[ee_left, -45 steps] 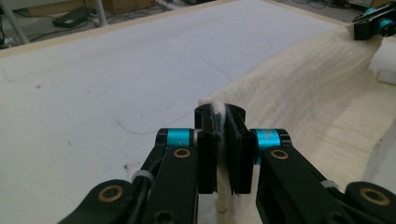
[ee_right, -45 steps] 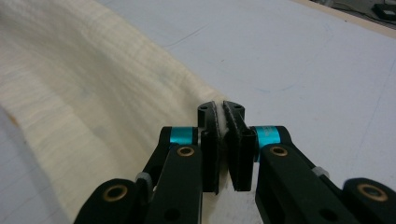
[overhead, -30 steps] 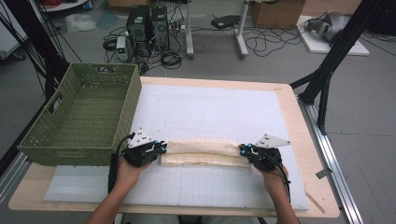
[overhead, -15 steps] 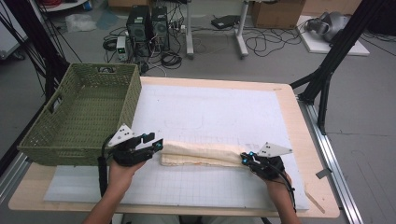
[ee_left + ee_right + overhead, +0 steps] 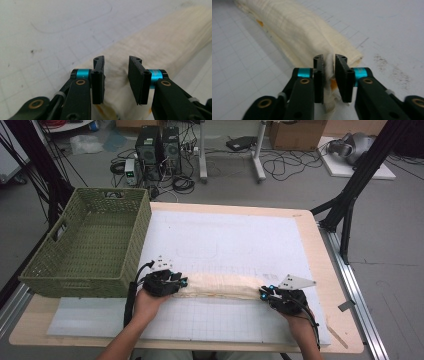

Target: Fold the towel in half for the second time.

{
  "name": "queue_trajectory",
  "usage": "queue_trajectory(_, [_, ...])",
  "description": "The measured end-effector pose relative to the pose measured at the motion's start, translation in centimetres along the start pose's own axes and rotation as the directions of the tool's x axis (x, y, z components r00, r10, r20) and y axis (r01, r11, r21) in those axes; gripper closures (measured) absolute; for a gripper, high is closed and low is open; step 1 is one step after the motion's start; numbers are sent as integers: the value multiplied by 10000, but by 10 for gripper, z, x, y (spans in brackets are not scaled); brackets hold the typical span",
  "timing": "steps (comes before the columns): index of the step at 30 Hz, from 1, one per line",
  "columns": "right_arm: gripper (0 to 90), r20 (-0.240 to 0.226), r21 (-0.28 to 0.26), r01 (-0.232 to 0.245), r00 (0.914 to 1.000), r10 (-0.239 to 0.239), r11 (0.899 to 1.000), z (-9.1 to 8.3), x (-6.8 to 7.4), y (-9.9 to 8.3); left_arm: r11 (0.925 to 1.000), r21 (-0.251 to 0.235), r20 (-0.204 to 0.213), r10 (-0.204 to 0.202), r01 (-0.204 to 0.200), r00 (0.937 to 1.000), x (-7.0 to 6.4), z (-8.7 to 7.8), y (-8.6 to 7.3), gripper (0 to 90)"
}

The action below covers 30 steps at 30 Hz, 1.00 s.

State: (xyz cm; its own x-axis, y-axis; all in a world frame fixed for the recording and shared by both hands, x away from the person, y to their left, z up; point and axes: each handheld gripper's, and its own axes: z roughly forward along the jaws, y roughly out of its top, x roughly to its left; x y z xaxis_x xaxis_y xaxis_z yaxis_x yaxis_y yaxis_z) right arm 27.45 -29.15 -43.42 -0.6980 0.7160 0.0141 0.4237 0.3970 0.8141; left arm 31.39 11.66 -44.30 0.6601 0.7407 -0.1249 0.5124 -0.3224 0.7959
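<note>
Forearms come in from the near edge of the table (image 5: 330,245), each hand holding a gripper at one end of a long, cream, rolled or folded cloth (image 5: 220,286) that lies across the white gridded mat (image 5: 235,240). The right gripper (image 5: 328,75) has its jaws pinched tight on the cloth's end, fabric bunched between them. The left gripper (image 5: 115,80) has its jaws apart, straddling the other end without gripping; cloth sits in the gap, brushing the left jaw at most.

Risk, as a judgement: if the person lifts now, only the right end would rise, and the roll could sag, unfurl or drag along the mat. The right grip catches only a small bunch of fabric, so a sharp pull might slip it free.

Farther back, at the table's left, stands a green woven basket (image 5: 60,265), close to the left gripper. Its inside looks empty. Beyond the table, cables and computer cases sit on the floor.
</note>
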Motion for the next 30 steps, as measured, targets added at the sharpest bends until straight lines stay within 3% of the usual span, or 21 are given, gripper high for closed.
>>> queue_trajectory(4, [534,566,-775,-631,9961,675,9950,-12,2,11,9997,-182,-92,164,-165,9998,-2,-1,-4,650])
queue_trajectory(7, [481,690,-1699,-1150,9893,1283,9787,-17,9,25,9990,-221,-162,386,-389,9991,-5,0,-4,629])
queue_trajectory(9, [484,684,-2032,-1118,9894,1280,9727,-16,16,36,9987,-223,-139,455,-458,9989,-6,0,-5,617])
queue_trajectory(12, [526,866,-1746,-578,9935,738,9829,0,28,52,9981,-227,-155,561,-564,9983,-6,0,-4,618])
queue_trajectory(15, [584,652,-1382,-405,9966,499,9896,24,37,62,9980,-263,-139,571,-575,9983,-6,0,-5,620])
queue_trajectory(18, [625,250,-1063,-337,9990,365,9938,48,44,65,9979,-415,-136,498,-504,9987,-5,-1,-5,617])
queue_trajectory(21, [655,156,-664,-145,9998,155,9977,66,52,63,9963,-799,8,329,-327,9995,-5,-3,-3,596])
queue_trajectory(27, [660,143,5,212,9997,-213,9998,80,62,51,9878,-1546,513,-97,175,9986,-11,-5,5,545])
queue_trajectory(30, [658,219,261,243,9995,-248,9994,83,63,46,9924,-1233,756,104,-10,9971,-17,2,4,548])
